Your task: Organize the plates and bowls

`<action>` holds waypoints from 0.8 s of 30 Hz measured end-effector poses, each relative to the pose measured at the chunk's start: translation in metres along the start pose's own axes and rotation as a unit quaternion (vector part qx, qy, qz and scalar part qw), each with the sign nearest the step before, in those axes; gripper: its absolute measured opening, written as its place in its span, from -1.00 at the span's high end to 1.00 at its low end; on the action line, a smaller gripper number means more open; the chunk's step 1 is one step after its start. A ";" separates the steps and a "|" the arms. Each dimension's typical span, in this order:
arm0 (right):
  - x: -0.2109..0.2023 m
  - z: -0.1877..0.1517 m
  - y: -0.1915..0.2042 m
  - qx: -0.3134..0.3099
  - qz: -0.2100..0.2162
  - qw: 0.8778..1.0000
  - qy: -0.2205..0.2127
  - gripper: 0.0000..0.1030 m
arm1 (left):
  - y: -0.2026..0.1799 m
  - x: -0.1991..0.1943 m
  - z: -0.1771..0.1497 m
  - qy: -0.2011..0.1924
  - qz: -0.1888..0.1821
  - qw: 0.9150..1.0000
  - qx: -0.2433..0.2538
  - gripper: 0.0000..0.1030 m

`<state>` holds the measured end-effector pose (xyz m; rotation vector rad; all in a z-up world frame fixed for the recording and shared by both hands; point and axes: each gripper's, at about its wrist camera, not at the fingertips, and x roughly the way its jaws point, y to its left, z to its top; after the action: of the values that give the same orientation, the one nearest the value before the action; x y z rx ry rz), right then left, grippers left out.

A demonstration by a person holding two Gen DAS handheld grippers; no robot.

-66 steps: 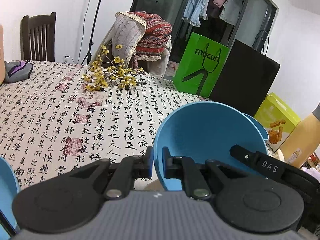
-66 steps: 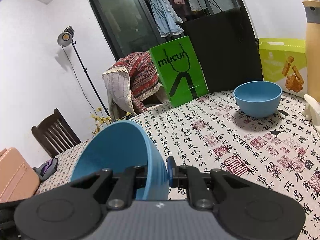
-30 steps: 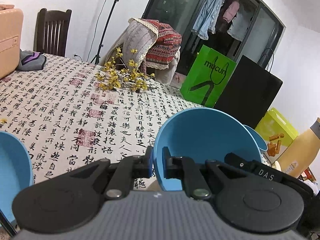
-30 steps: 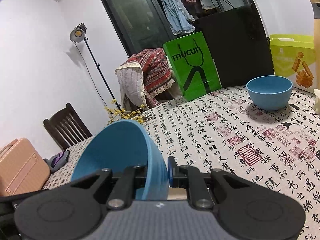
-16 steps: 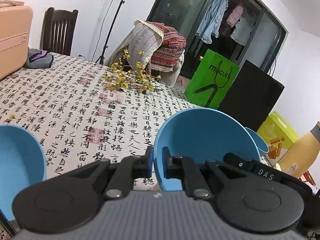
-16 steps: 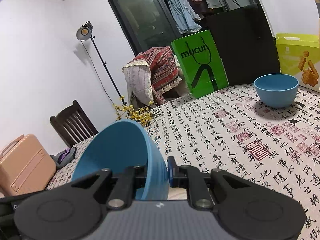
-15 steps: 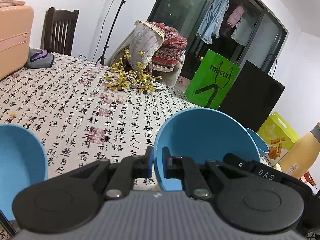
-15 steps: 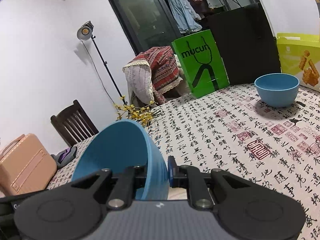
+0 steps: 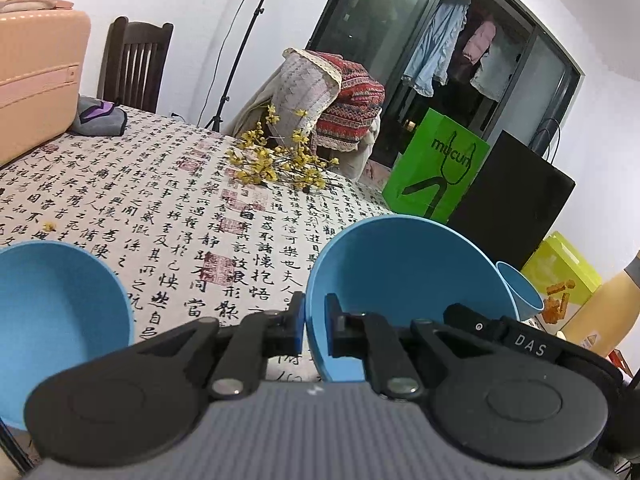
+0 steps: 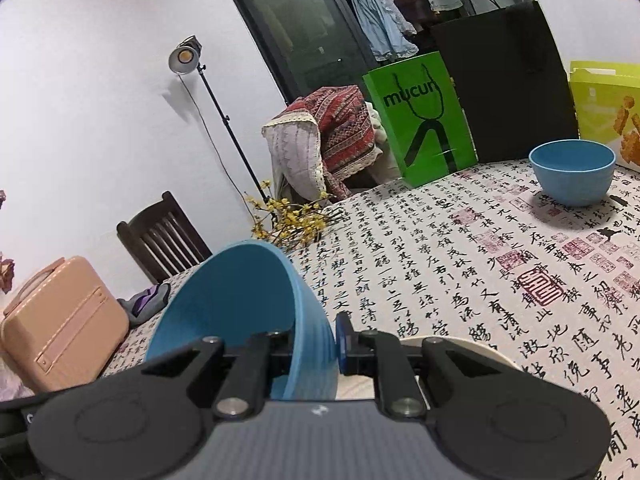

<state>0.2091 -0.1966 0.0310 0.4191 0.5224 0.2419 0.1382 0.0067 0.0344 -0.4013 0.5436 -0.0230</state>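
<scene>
Right then, both grippers had a bowl each, held up off the table [image 9: 168, 184]. The left gripper [image 9: 315, 326] was pinching the rim of 1 blue bowl [image 9: 400, 280]: 1 finger outside the wall, the other inside, pads tight on the thin edge w/ no gap showing. That bowl sat tipped on its side, mouth facing near & slightly right.

The right gripper [image 10: 336, 346] was clamped the same way on a 2nd blue bowl [image 10: 240, 300], wall nipped between its fingers, bowl tilted w/ its mouth toward the left. That same bowl showed at the left edge of the left wrist view [image 9: 60, 320], so the 2 held bowls were side by side, apart, not touching.

A 3rd blue bowl [image 10: 572, 176] stood upright on the calligraphy-print cloth at the far right of the table, near a yellow-green box [image 10: 608, 104]; in the left wrist view only a slice of its rim [image 9: 520, 292] peeked out behind the held bowl. A pale plate rim [image 10: 460, 346] showed just under the right gripper, mostly hidden.

Far side of the table: a sprig of yellow flowers [image 9: 276, 160] lying flat, a green bag [image 10: 420, 120] & a black bag [image 10: 504, 80] standing beyond the edge. Far left: a peach suitcase [image 10: 64, 320] & a grey-purple cloth [image 9: 96, 118]. A chair [image 9: 134, 64], a blanket-draped chair [image 10: 324, 144] & a lamp stand [image 10: 186, 56] stood behind.
</scene>
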 end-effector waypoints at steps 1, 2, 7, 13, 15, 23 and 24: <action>0.000 -0.001 0.001 0.000 0.002 1.000 0.000 0.73 | 0.002 -0.001 0.000 0.000 0.001 1.000 -0.001 0.81; -0.001 -0.001 0.002 -0.001 0.003 1.000 0.001 0.73 | 0.003 -0.004 -0.001 -0.001 0.001 1.000 -0.002 0.81; -0.001 -0.005 0.011 -0.006 0.013 1.000 0.005 0.73 | 0.011 -0.013 -0.001 -0.005 0.005 1.000 -0.009 0.81; -0.002 -0.010 0.022 -0.012 0.025 1.000 0.010 0.73 | 0.020 -0.024 -0.001 -0.011 0.013 1.000 -0.015 0.81; -0.002 -0.012 0.026 -0.014 0.028 0.999 0.012 0.73 | 0.023 -0.028 -0.001 -0.013 0.016 1.000 -0.017 0.81; -0.004 -0.018 0.038 -0.016 0.040 0.999 0.016 0.72 | 0.035 -0.039 -0.002 -0.019 0.021 0.999 -0.021 0.81; -0.004 -0.019 0.040 -0.017 0.041 0.999 0.016 0.72 | 0.037 -0.041 -0.002 -0.020 0.022 0.999 -0.022 0.81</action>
<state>0.1906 -0.1562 0.0355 0.4046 0.5320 0.3367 0.0995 0.0456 0.0394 -0.4312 0.5129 0.0384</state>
